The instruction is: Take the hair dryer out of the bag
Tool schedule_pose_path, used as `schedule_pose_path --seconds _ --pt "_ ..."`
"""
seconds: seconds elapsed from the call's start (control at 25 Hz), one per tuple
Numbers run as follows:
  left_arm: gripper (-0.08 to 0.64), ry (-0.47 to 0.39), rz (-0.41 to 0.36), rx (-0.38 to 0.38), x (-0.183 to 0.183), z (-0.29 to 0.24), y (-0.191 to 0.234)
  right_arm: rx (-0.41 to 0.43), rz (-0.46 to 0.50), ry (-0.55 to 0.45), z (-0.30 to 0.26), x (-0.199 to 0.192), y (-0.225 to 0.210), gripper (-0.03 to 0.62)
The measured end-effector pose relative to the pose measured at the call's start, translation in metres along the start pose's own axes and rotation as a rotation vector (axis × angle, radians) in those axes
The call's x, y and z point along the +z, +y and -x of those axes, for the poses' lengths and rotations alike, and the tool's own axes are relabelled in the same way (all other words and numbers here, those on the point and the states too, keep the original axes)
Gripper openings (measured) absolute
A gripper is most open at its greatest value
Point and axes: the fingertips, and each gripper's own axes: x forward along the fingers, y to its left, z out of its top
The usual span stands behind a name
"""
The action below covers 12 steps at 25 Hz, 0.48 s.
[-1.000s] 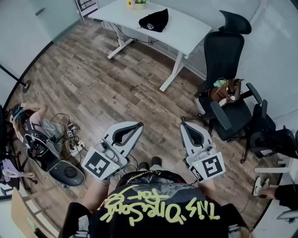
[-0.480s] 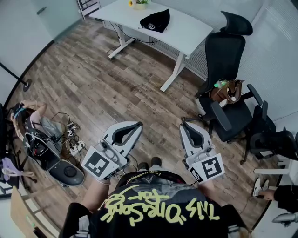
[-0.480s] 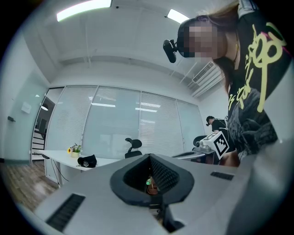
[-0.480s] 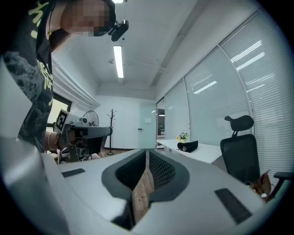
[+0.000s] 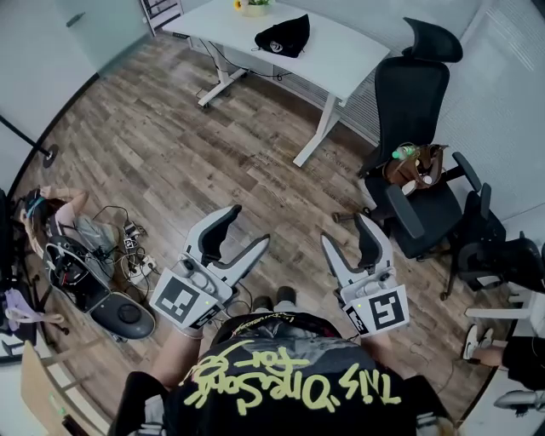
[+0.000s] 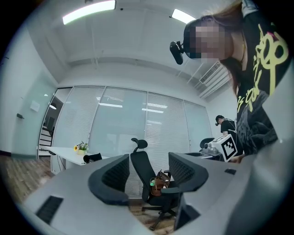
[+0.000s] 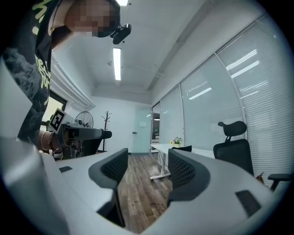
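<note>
Hair dryer: not in sight in any view; judged to be still inside a bag.
Black bag: lies flat on the white surface at the top centre of the head view, near a flower pot at the top edge. It is the likelier holder, though a brown bag on the office chair at right cannot be ruled out.
Bearing: the black bag sits straight up the frame from both tools, well apart from them, with a bare stretch of wooden floor between.
Bag's lie: too small to tell its long axis or which way it opens.
Left tool: held level in the lower centre, jaws just opened and standing apart with nothing between them. Its own view frames the chair and brown bag, with the surface off to the left.
Right tool: level beside it, jaws likewise just opened and empty. Its own view looks toward the surface and black bag.
Nearer hand: neither clearly; the right tool appears better aimed at the surface.
Coming move: probably a walk up to the surface before any reach.
</note>
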Motion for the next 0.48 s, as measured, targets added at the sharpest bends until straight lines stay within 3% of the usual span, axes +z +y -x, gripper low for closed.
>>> schedule_pose_path --seconds 0.2,0.48 --pt "0.358 -0.003 0.005 0.024 -0.001 0.000 0.002 -0.048 -0.053 -0.036 0.003 0.001 -0.012 0.328" --pt "0.370 -0.028 -0.022 0.002 0.003 -0.008 -0.005 -0.023 -0.044 -0.032 0.002 0.001 -0.011 0.330"
